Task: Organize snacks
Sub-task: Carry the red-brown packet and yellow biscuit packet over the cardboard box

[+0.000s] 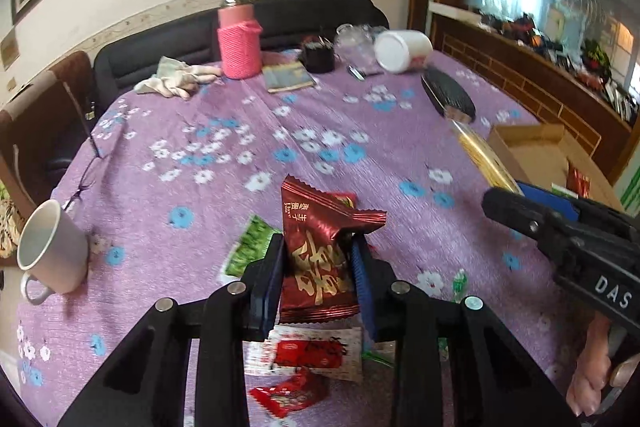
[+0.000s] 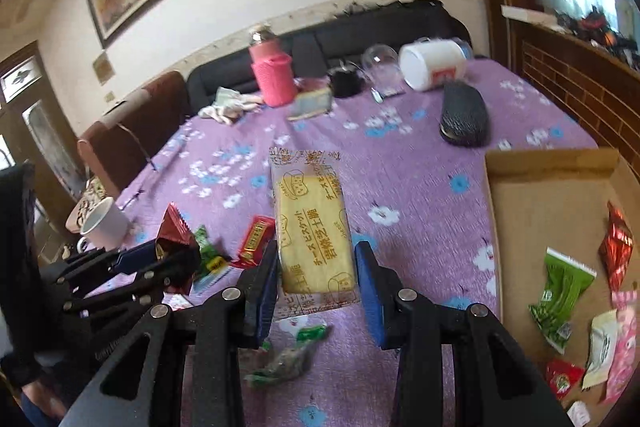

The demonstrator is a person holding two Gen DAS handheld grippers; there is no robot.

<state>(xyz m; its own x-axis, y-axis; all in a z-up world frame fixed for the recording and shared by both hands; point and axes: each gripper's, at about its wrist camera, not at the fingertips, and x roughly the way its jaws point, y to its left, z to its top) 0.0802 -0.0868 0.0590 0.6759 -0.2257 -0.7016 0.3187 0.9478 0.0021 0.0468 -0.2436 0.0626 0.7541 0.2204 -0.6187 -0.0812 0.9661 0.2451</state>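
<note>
My left gripper (image 1: pixel 318 255) is shut on a dark red snack packet (image 1: pixel 320 247) with gold characters and holds it above the purple flowered tablecloth (image 1: pixel 208 147). My right gripper (image 2: pixel 316 267) is shut on a yellow biscuit packet (image 2: pixel 312 227) and holds it above the cloth. In the left wrist view the right gripper (image 1: pixel 560 227) is at the right, near the cardboard box (image 1: pixel 532 147). The box (image 2: pixel 552 195) holds several snack packets, among them a green one (image 2: pixel 560 295) and a red one (image 2: pixel 616 247). Loose snacks lie under my left gripper: a white-and-red packet (image 1: pixel 312 351), a red one (image 1: pixel 288 395), a green one (image 1: pixel 250 247).
A white mug (image 1: pixel 52 247) stands at the table's left edge. At the far side are a pink-sleeved bottle (image 1: pixel 238 43), a cloth (image 1: pixel 172 79), a booklet (image 1: pixel 288 77), a tipped white jar (image 1: pixel 404 49) and a black glasses case (image 1: pixel 448 95). Eyeglasses (image 1: pixel 86 183) lie near the mug.
</note>
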